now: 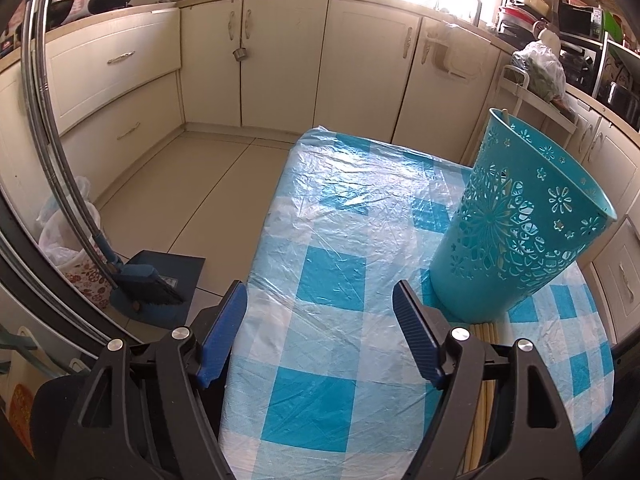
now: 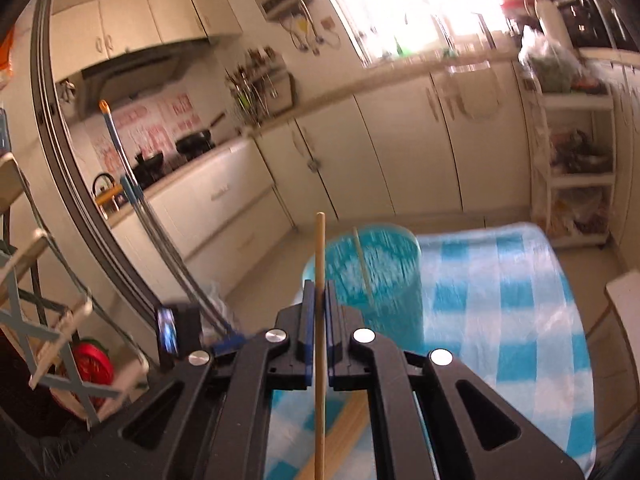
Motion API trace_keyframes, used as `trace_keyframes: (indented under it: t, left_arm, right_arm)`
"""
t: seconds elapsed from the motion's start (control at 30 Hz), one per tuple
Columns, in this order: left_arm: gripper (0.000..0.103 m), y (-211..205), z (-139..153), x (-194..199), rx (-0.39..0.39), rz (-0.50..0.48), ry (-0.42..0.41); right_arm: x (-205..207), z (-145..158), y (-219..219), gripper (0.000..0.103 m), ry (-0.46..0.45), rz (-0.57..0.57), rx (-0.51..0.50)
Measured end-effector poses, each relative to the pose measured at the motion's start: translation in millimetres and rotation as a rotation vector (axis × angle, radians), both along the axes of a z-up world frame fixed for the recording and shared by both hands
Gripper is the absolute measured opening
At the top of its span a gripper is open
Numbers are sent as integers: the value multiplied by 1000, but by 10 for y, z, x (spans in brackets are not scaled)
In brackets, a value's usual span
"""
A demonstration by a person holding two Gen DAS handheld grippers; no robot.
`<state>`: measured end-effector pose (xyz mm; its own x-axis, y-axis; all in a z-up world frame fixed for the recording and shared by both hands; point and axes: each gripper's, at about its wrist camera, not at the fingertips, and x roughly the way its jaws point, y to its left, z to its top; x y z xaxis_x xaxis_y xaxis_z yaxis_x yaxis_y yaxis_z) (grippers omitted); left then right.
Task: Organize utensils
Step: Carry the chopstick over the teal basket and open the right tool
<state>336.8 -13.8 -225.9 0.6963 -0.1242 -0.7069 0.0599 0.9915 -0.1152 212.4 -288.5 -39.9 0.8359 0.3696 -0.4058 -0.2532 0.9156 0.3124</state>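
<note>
The right gripper [image 2: 319, 296] is clenched on a single chopstick [image 2: 319, 360], which stands nearly upright between its pads. The blue holder [image 2: 380, 280] sits just beyond, at about one o'clock from the fingertips, with another stick already leaning inside. More chopsticks [image 1: 486, 332] lie on the checked tablecloth [image 1: 340, 240] at the holder's foot. The left gripper [image 1: 320, 344] hangs released, jaws wide, the holder at its two o'clock. The step in hand looks like carrying; next the stick's lower end must clear the rim before release.
</note>
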Motion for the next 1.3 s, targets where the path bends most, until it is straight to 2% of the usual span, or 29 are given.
trace_keyframes:
  t: [0.17,0.33,0.4,0.5,0.67,0.9,1.23,1.3]
  left_arm:
    - [72,1,-14,8,-9,-2,5]
    - [72,-8,-28,22,-4,-3,9]
    - [72,-3,-32,24,-1,-3,8]
    - [72,1,-43,35,-6,-3,13]
    - [73,-9,-49,49,-15,-8,15]
    - [73,-11,-52,35,-13,-11,13]
    - [73,31,-34,22,-20,1,6]
    - [73,30,-35,18,-18,1,4]
  right_arm:
    - [461,238,146,5,-125,-100,-34]
    - [836,158,188,5,-197,-260,-81]
    - [934,36,184,6,-196,-309,-105]
    - [1062,-148,132,6,-149,-355,-119]
    - [992,-318,105,6,-115,-362,-159]
    - [956,-502,162,6,-77,-313,-222]
    - [630,-478,123,9,-73,-299,-206]
    - [541,-457,111,15,-77,-298,-200]
